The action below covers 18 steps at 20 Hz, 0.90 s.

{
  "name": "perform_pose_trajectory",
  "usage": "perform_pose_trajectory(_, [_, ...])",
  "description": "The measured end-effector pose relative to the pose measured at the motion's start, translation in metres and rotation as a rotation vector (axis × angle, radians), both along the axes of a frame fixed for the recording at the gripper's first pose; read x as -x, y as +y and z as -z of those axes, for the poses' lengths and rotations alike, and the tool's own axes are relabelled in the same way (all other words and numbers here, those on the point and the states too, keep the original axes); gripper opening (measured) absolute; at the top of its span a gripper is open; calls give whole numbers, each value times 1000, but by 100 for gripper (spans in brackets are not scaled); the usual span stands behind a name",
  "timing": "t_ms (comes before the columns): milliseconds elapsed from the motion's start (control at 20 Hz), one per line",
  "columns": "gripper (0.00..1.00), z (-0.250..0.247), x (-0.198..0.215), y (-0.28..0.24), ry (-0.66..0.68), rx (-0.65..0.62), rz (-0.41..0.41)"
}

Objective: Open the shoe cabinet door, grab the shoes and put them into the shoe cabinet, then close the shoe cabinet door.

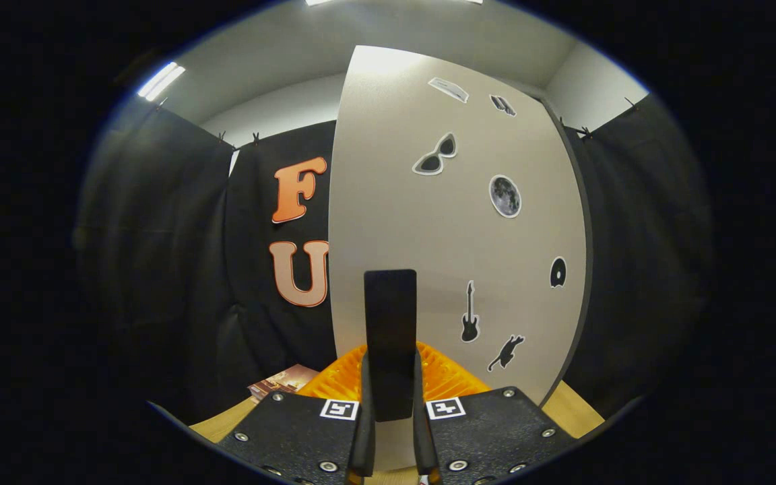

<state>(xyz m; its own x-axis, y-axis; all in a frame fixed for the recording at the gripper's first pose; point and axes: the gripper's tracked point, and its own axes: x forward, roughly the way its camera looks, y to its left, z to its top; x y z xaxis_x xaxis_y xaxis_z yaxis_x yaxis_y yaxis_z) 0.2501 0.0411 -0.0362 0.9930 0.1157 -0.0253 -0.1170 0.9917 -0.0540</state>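
- Gripper view: the gripper [391, 377] has both fingers clenched on a dark flat piece [390, 310] that stands upright between them. It rises in front of the cabinet door [415, 222].
- I can't tell whether the dark flat piece is a door handle or part of a shoe. It looks rigid and thin, so the pinch should hold without crushing it.
- The cabinet door is a pale flat panel just beyond the fingers, with its left edge free and its right edge dark-trimmed. It is probably a light board that swings easily, best worked from the free-edge side.
- An orange ribbed thing [448, 377] sits low against the foot of the door, right behind the fingers. It is likely the shoe. It looks like moulded plastic, so light, a bit slick and not fragile, and the rim or heel is the place to take it.
- Stickers on the door: sunglasses [435, 156], moon [504, 196], record [558, 272], guitar [469, 313], cat [506, 352]. They are pictures only, with no words, and two more near the door's top are too small to tell.
- No brand is legible on the door or the orange thing.
- Square coded markers [339, 409] sit on the gripper body and carry no text.
- A booklet [283, 380] lies left of the door's foot, its print unreadable.
- A wooden surface [566, 404] shows below the door's right corner.
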Motion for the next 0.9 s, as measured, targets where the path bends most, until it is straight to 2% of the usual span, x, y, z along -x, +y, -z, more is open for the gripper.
perform_pose_trajectory(450, [22, -5, 41, -38, -11, -11, -17])
perform_pose_trajectory(900, [22, -9, 80, -97, -30, -15, 22])
